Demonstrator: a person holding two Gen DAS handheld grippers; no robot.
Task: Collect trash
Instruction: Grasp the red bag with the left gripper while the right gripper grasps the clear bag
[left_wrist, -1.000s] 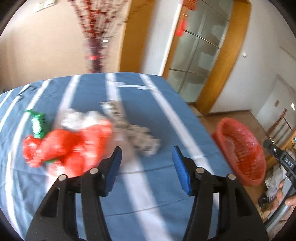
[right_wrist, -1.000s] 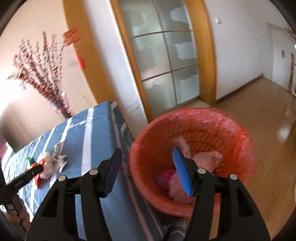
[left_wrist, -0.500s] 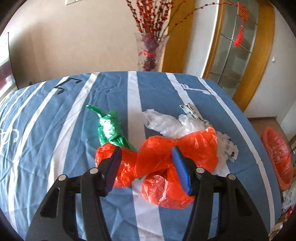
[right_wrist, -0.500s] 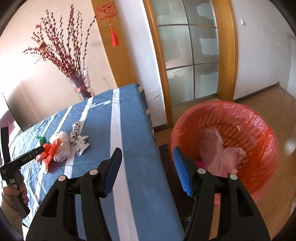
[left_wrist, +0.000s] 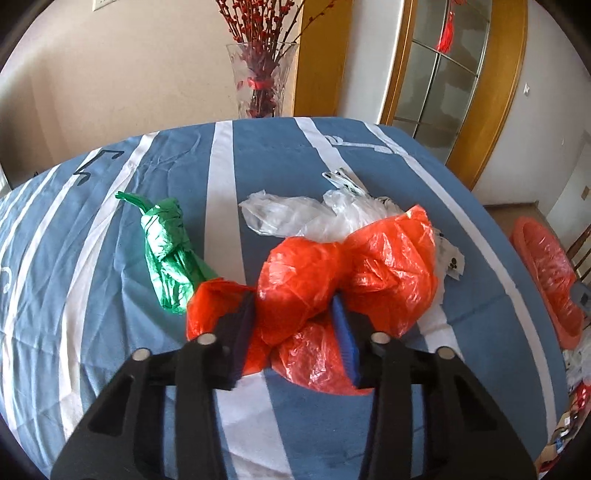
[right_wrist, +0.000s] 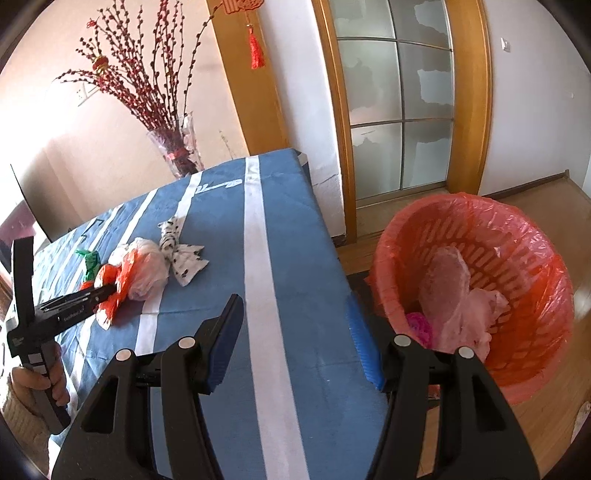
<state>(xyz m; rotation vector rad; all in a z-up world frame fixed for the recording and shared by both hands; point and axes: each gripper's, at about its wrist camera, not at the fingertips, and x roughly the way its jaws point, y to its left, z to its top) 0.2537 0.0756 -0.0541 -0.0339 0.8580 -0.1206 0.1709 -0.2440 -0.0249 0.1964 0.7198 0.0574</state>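
Observation:
A knotted orange plastic bag (left_wrist: 332, 280) lies on the blue striped tablecloth (left_wrist: 258, 155), with a green bag (left_wrist: 170, 243) to its left and a clear bag (left_wrist: 306, 218) and a spotted white bag (left_wrist: 452, 258) behind. My left gripper (left_wrist: 293, 325) is open, its jaws on either side of the orange bag's knot. In the right wrist view the same pile (right_wrist: 136, 269) lies at the left, with the left gripper (right_wrist: 107, 291) at it. My right gripper (right_wrist: 295, 332) is open and empty over the table's right edge, next to the red lined bin (right_wrist: 472, 295).
The bin holds pinkish bags (right_wrist: 458, 295) and stands on the wooden floor beside the table; it also shows in the left wrist view (left_wrist: 546, 273). A glass vase of red branches (left_wrist: 262, 81) stands at the table's far edge. A glass door (right_wrist: 399, 96) is behind.
My left gripper swung left from the spotted bag and moved in until the orange bag sits between its jaws. My right gripper pulled back from the bin toward the table's edge.

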